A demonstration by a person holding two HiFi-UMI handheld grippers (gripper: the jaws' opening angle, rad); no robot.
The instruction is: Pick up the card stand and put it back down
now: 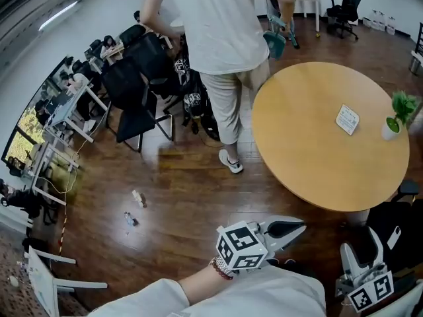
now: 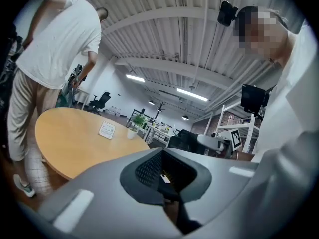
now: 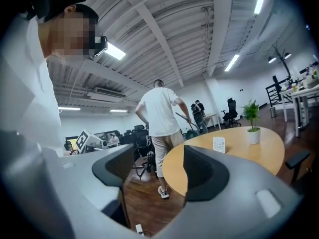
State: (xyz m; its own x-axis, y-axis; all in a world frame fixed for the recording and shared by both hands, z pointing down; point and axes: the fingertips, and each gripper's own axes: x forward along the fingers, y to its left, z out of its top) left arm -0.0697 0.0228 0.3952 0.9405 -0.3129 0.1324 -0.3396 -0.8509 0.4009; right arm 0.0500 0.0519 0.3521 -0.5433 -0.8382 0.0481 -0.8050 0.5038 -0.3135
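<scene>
The card stand is a small white card standing upright on the round wooden table, near a small potted plant. The left gripper view shows the card stand far ahead, and so does the right gripper view. My left gripper is off the table's near edge, over the floor, its jaws closed together with nothing in them. My right gripper is low at the right, beside the table. Its jaws stand wide apart with nothing between them. Both grippers are well short of the card stand.
A person in a white shirt stands bent over at the table's far left edge. Black office chairs and cluttered desks line the left wall. Small objects lie on the wooden floor. A dark chair is by my right gripper.
</scene>
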